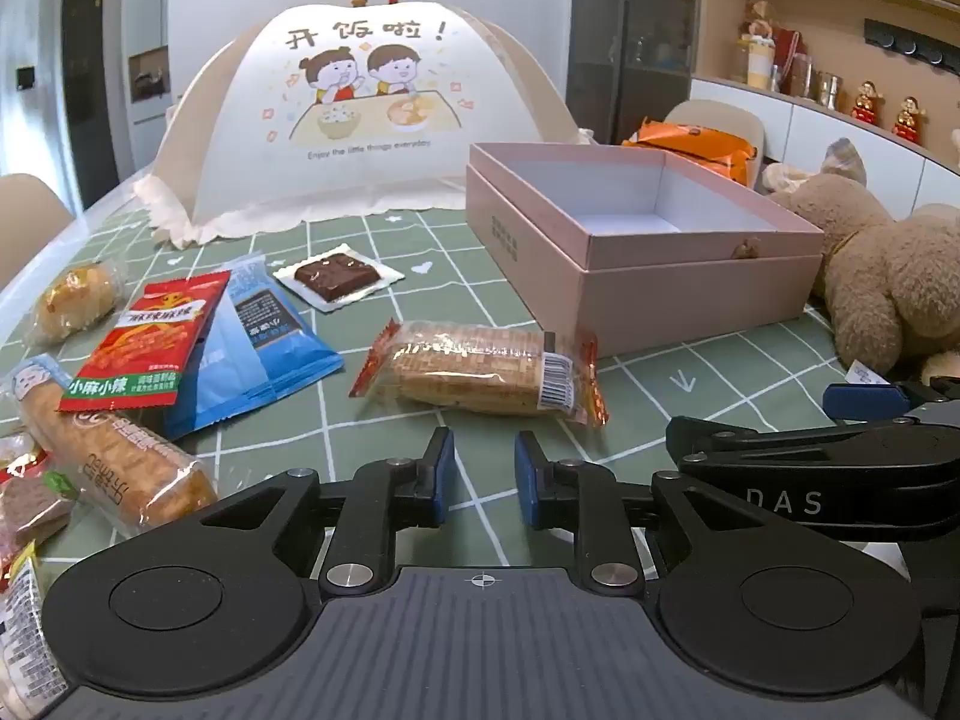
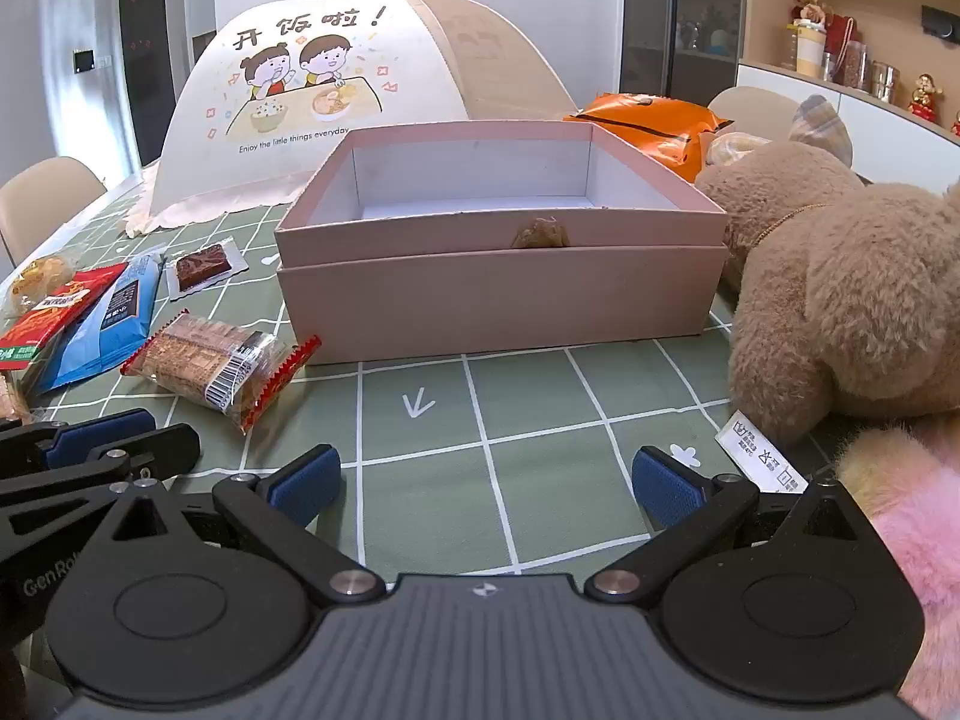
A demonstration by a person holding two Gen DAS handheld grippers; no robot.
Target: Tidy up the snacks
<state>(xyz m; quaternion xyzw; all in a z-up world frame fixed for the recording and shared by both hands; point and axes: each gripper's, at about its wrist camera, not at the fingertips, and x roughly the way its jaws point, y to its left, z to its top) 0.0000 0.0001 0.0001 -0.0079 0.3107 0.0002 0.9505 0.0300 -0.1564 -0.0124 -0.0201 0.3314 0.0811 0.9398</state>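
An open, empty pink box [image 1: 690, 294] [image 2: 498, 294] stands on the green checked tablecloth. Snacks lie to its left: a clear-wrapped biscuit pack with red ends [image 1: 480, 369] [image 2: 210, 369], a blue packet [image 1: 264, 348] [image 2: 102, 330], a red packet [image 1: 150, 342] [image 2: 54, 312], a brownie in clear wrap [image 1: 339, 279] [image 2: 204, 267], a long bread roll [image 1: 114, 456] and a round bun [image 1: 75, 300]. My left gripper [image 1: 483, 477] is partly open and empty, just short of the biscuit pack. My right gripper [image 2: 486, 483] is wide open and empty, in front of the box.
A domed food cover [image 1: 360, 120] [image 2: 336, 96] stands at the back. A brown teddy bear [image 1: 894, 276] [image 2: 840, 294] lies right of the box, with an orange bag [image 1: 696, 147] [image 2: 648, 126] behind it and pink fur [image 2: 912, 540] at the right. Chairs stand around the table.
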